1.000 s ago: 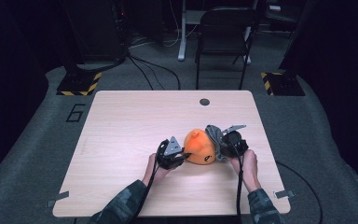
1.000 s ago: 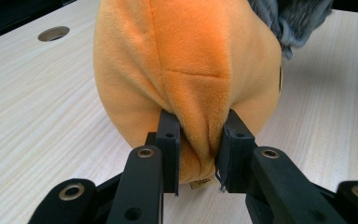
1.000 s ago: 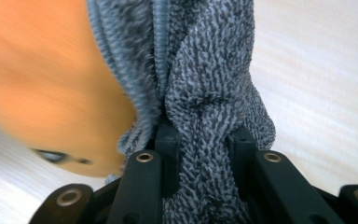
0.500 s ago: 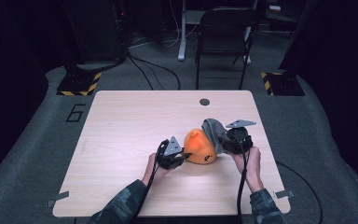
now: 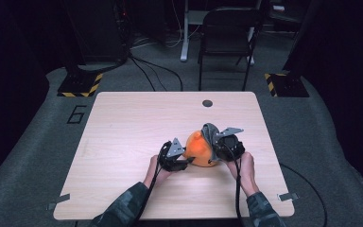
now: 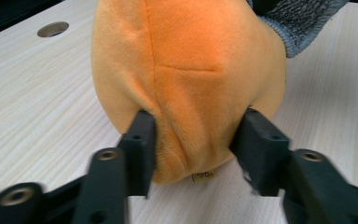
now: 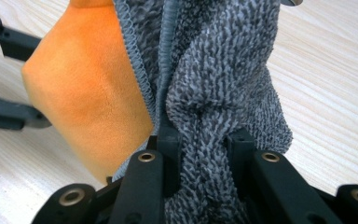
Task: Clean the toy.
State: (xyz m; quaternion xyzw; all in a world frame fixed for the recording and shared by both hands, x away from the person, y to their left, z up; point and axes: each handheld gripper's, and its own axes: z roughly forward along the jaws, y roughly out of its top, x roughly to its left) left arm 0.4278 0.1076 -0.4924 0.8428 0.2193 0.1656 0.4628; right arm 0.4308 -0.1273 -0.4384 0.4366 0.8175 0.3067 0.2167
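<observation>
A soft orange plush toy [image 6: 186,79] sits on the pale wood-grain desk [image 5: 123,123], its tiny tag unreadable. The left gripper [image 6: 193,140] has just been opening, fingers astride the plush. The right gripper [image 7: 200,154] pinches knobbly grey knit cloth [image 7: 223,79] draped over the toy.

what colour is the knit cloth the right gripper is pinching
Speckled grey knit cloth, edged in plain grey; clearest in the right gripper view.

A pale wooden table [image 5: 123,142] carries an orange plush toy [image 6: 186,70], its lower end resting on the wood between the left jaws. A round hole [image 6: 52,29] lies beyond them; its fitting is probably a grommet.
</observation>
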